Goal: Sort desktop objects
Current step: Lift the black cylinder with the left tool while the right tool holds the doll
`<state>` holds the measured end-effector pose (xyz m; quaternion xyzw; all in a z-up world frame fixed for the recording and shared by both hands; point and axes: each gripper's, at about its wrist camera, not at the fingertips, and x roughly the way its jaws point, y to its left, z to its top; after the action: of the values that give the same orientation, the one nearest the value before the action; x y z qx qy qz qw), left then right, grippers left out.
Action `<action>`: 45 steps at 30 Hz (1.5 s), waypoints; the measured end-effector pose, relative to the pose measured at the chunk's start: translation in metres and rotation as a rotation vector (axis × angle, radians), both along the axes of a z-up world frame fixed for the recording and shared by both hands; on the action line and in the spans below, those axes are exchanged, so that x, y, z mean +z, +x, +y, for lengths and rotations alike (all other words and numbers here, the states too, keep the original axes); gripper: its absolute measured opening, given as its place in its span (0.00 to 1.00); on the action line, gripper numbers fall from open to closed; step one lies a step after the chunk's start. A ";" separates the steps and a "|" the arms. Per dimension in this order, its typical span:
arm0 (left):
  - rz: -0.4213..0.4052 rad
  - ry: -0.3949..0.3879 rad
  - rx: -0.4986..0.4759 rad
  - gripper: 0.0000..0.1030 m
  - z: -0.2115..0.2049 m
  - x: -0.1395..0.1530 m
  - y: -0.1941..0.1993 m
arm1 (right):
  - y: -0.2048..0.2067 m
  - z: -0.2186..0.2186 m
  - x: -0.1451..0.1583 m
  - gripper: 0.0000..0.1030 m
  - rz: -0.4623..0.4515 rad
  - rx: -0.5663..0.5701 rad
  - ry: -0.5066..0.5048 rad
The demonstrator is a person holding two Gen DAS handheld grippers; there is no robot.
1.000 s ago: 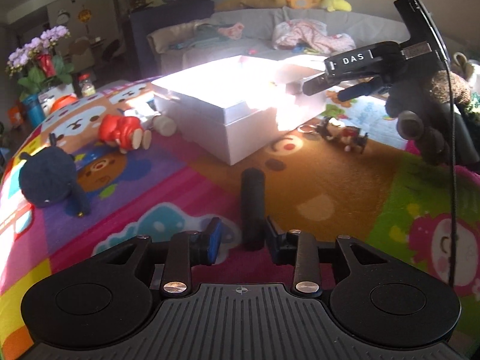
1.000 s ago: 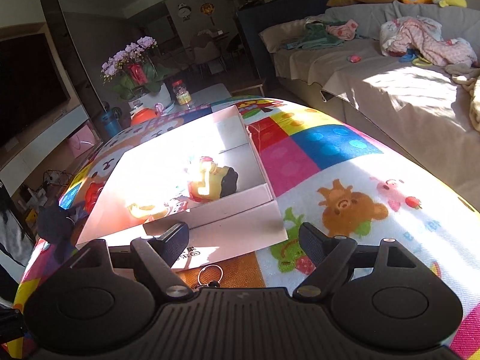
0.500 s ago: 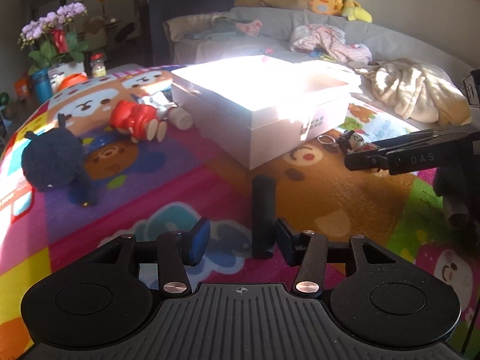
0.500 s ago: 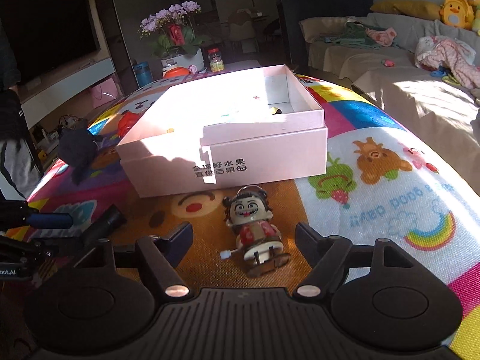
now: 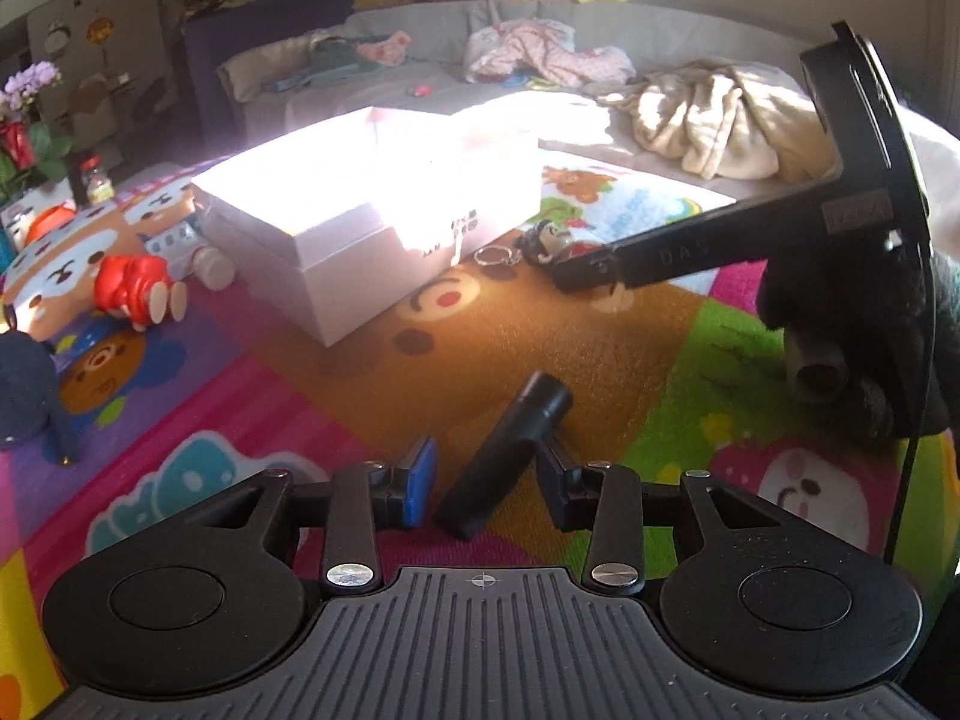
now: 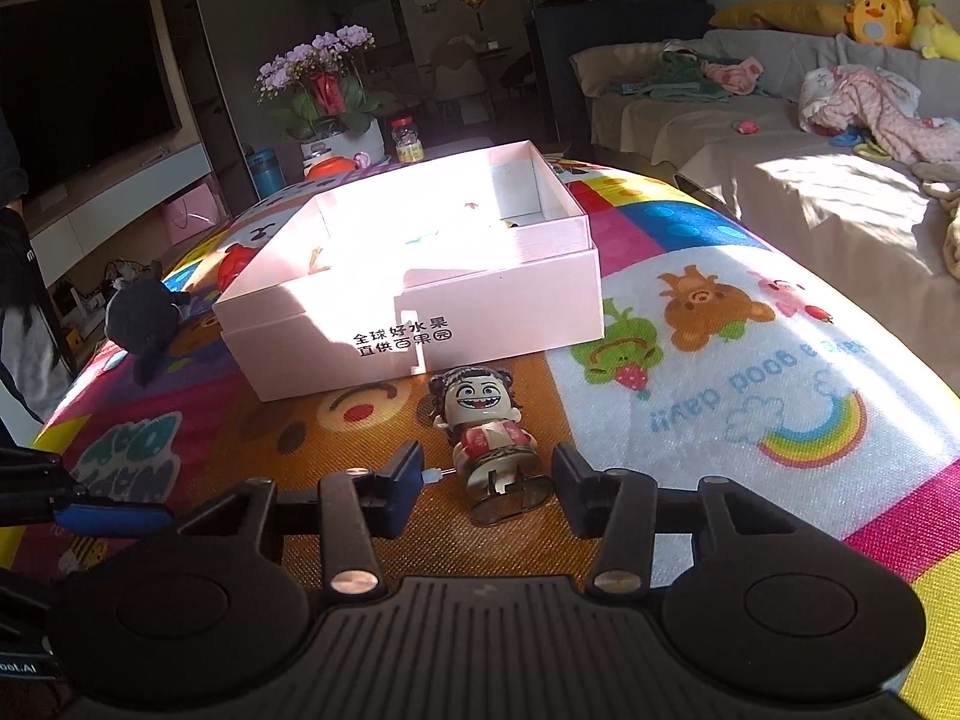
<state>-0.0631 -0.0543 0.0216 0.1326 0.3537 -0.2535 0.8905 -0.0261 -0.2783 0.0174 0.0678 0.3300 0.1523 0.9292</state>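
Note:
My left gripper (image 5: 485, 480) is open around a black cylinder (image 5: 507, 455) that lies tilted on the play mat, touching the right finger. My right gripper (image 6: 487, 489) is open on either side of a wind-up doll figure (image 6: 489, 438) with dark hair and a red outfit, standing on the mat just in front of the open pink box (image 6: 414, 276). The box also shows in the left wrist view (image 5: 372, 210), with the doll (image 5: 549, 240) and a key ring (image 5: 495, 255) beside it and the right gripper (image 5: 720, 252) above them.
A red toy (image 5: 135, 288), a white toy (image 5: 192, 246) and a dark plush (image 5: 24, 390) lie left of the box. The plush also shows in the right wrist view (image 6: 147, 315). A sofa (image 6: 810, 168) with clothes stands behind. Flowers (image 6: 324, 90) stand at the far end.
My right gripper came down from above the box to straddle the doll. My left gripper stayed at the black cylinder, which now lies tilted between the fingers.

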 end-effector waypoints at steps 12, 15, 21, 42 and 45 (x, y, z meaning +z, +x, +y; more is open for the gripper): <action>-0.114 0.171 0.123 0.53 0.013 0.009 0.000 | -0.002 0.001 0.000 0.48 -0.009 -0.001 -0.006; -0.144 0.198 0.187 0.51 0.016 0.012 0.009 | -0.003 0.002 0.000 0.49 -0.014 -0.003 -0.011; -0.050 0.096 0.158 0.53 0.012 0.005 0.016 | -0.003 0.003 0.001 0.51 -0.017 0.002 -0.016; -0.114 0.057 0.176 0.48 0.018 -0.011 0.075 | 0.014 0.025 0.003 0.50 -0.036 0.072 -0.171; -0.110 0.055 0.150 0.48 0.016 -0.011 0.080 | 0.017 0.027 0.006 0.37 -0.028 0.091 -0.180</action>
<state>0.0164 -0.0387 0.0106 0.1437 0.3198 -0.1684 0.9212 -0.0095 -0.2518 0.0236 -0.0332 0.3319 0.1652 0.9281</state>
